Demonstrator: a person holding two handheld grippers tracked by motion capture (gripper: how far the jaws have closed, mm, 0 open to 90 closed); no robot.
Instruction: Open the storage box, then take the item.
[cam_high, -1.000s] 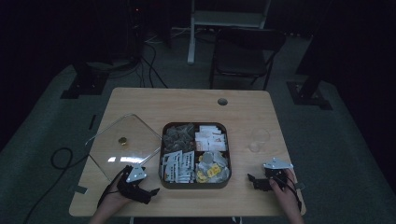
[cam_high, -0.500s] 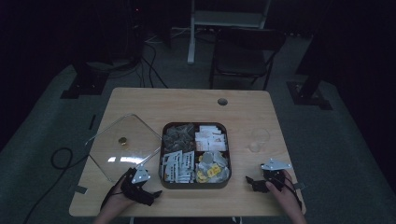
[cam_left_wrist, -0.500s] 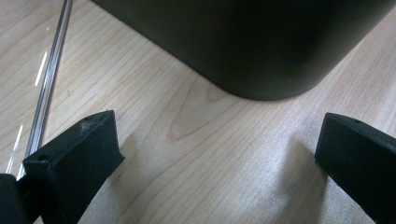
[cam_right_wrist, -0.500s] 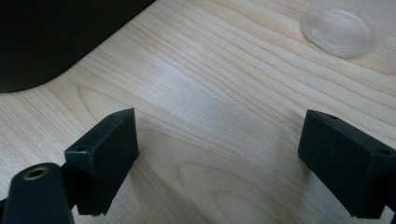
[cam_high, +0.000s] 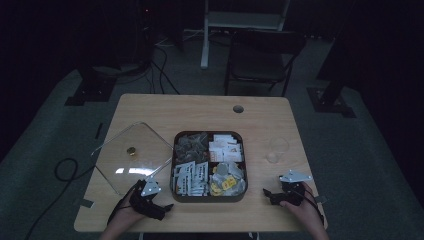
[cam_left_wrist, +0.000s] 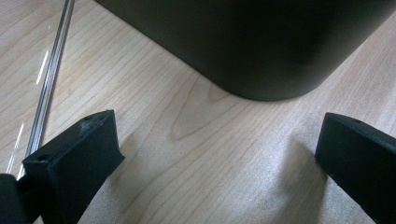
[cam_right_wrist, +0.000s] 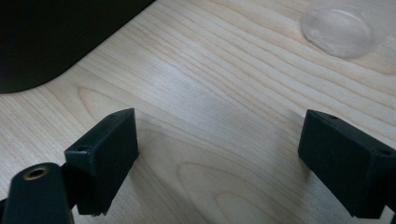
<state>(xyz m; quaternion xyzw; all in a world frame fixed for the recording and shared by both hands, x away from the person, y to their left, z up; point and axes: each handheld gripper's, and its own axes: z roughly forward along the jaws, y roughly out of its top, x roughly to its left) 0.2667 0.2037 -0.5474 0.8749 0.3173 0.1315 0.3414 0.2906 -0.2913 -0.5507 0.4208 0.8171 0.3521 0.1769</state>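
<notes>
Black and square, the compartment tray (cam_high: 208, 166) stands near the middle of the counter's (cam_high: 200, 107) near edge in the high view, its four sections filled with small packets; the left gripper (cam_high: 161, 209) rests at its near left corner and the right gripper (cam_high: 270, 194) a little apart to its right, so the left one is nearer. A clear lid (cam_high: 131, 155) lies flat just left of the tray, and a clear glass (cam_high: 276, 148) stands to the tray's right. In the left gripper view, the gripper (cam_left_wrist: 212, 158) is wide open and empty, and the tray's rounded dark corner (cam_left_wrist: 261, 46) lies straight ahead, close to it. In the right gripper view, the gripper (cam_right_wrist: 219, 158) is also spread open with nothing in it; the tray's wall (cam_right_wrist: 51, 37) is ahead to one side, the glass (cam_right_wrist: 338, 28) to the other.
</notes>
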